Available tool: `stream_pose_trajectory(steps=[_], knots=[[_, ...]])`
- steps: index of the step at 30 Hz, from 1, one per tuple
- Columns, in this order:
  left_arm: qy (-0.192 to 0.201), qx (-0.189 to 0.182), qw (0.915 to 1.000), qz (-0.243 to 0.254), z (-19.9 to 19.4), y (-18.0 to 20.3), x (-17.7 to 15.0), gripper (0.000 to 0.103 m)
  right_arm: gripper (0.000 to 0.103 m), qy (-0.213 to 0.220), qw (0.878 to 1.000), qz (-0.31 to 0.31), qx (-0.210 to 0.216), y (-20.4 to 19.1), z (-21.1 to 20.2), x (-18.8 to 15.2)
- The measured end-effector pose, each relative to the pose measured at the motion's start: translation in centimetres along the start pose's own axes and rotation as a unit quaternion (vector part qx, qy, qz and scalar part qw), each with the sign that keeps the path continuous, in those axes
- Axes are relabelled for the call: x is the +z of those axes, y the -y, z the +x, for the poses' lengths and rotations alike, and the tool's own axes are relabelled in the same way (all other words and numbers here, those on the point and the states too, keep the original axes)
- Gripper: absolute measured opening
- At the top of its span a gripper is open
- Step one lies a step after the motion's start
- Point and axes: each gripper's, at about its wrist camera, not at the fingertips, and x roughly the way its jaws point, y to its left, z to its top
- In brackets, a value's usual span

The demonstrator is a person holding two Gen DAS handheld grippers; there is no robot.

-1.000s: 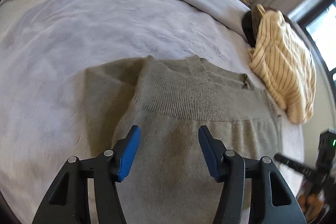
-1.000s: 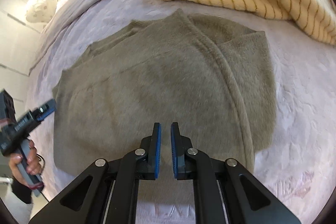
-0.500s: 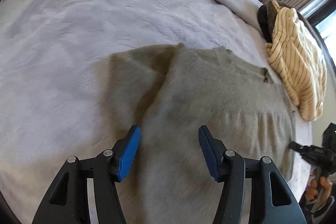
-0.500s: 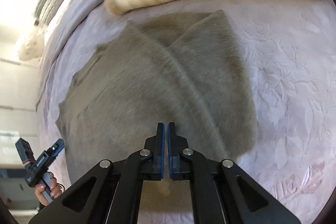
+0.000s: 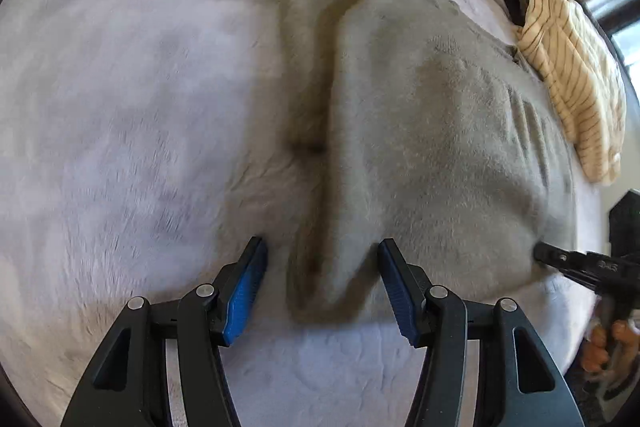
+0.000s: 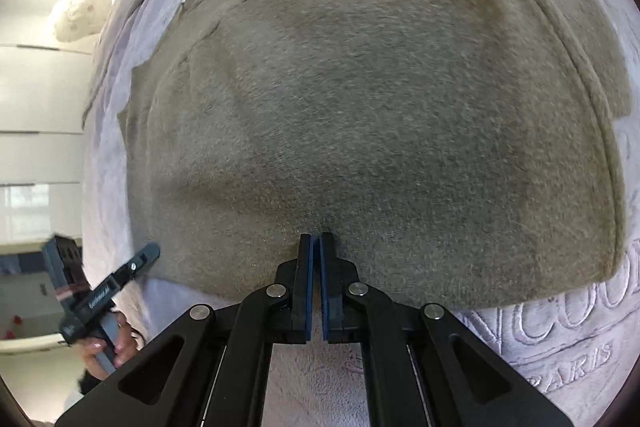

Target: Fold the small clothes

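Now lower and nearer the sweater's (image 5: 420,131) hem than a second ago, both grippers. Left gripper (image 5: 320,281): jaws apart, astride the folded hem corner, pads clear of it. Right gripper (image 6: 316,247): jaws together at the hem, whether pinching fabric unclear. Sweater flat on the bedspread (image 5: 120,107), striped top (image 5: 576,79) beyond.

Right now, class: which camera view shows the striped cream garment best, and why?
The left wrist view: the striped cream garment lies bunched at the bed's far right edge, beyond the grey sweater. The right wrist view shows none of it; the sweater fills that frame.
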Motion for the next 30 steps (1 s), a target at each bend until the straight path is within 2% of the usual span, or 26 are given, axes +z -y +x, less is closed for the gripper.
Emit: stream_pose_trajectory(steps=[2,6,10,15,16,18,19,20,21,24,27,28,29,30], knots=[[-0.001,-0.002,0.9999,-0.01,-0.6,-0.6,-0.3,0.059,0.003,-0.001,1.0,-0.002,-0.002,0.0,0.1,-0.1],[0.003,0.022,0.9997,-0.007,-1.8,-0.9,-1.0,0.059,0.003,0.001,1.0,-0.003,-0.017,-0.7,0.2,-0.1],[0.018,0.07,0.9973,-0.006,-2.9,-2.0,-1.5,0.06,0.003,0.001,1.0,-0.005,-0.029,-1.6,0.5,-0.4],[0.022,0.095,0.9951,-0.016,-4.3,-3.4,-1.7,0.06,0.006,0.011,0.998,-0.014,-0.053,-2.9,-0.4,-1.3],[0.022,0.097,0.995,-0.012,-4.5,-3.4,-1.8,0.06,0.01,0.012,0.998,-0.016,-0.052,-3.3,-0.4,-1.5],[0.018,0.099,0.9948,-0.01,-4.5,-2.9,-1.7,0.078,0.02,0.012,0.999,-0.02,-0.047,-4.6,-0.2,-2.2],[0.021,0.1,0.9948,-0.01,-4.6,-2.7,-1.7,0.083,0.034,0.011,0.999,-0.024,-0.046,-5.1,-0.1,-2.5],[0.025,0.096,0.9951,-0.009,-4.8,-2.5,-1.8,0.083,0.049,0.012,0.999,-0.027,-0.045,-5.5,0.0,-2.7],[0.023,0.093,0.9953,-0.01,-4.6,-2.1,-1.6,0.083,0.054,0.012,0.998,-0.032,-0.044,-6.0,0.1,-3.1],[0.01,0.091,0.9957,-0.016,-4.2,-1.7,-1.3,0.083,0.055,0.003,0.999,-0.037,-0.037,-7.3,0.9,-3.7],[0.013,0.091,0.9956,-0.015,-3.9,-1.3,-1.1,0.083,0.057,-0.01,0.999,-0.031,-0.029,-7.9,1.8,-4.3],[0.016,0.094,0.9954,-0.014,-3.9,-1.2,-1.1,0.097,0.059,-0.012,0.999,-0.029,-0.028,-8.0,2.0,-4.5],[0.02,0.098,0.9948,-0.015,-4.0,-1.3,-1.1,0.103,0.061,-0.013,0.999,-0.026,-0.026,-7.9,2.1,-4.7],[0.027,0.102,0.9943,-0.015,-4.3,-1.4,-1.2,0.103,0.062,-0.014,0.999,-0.022,-0.024,-7.9,2.3,-4.8]])
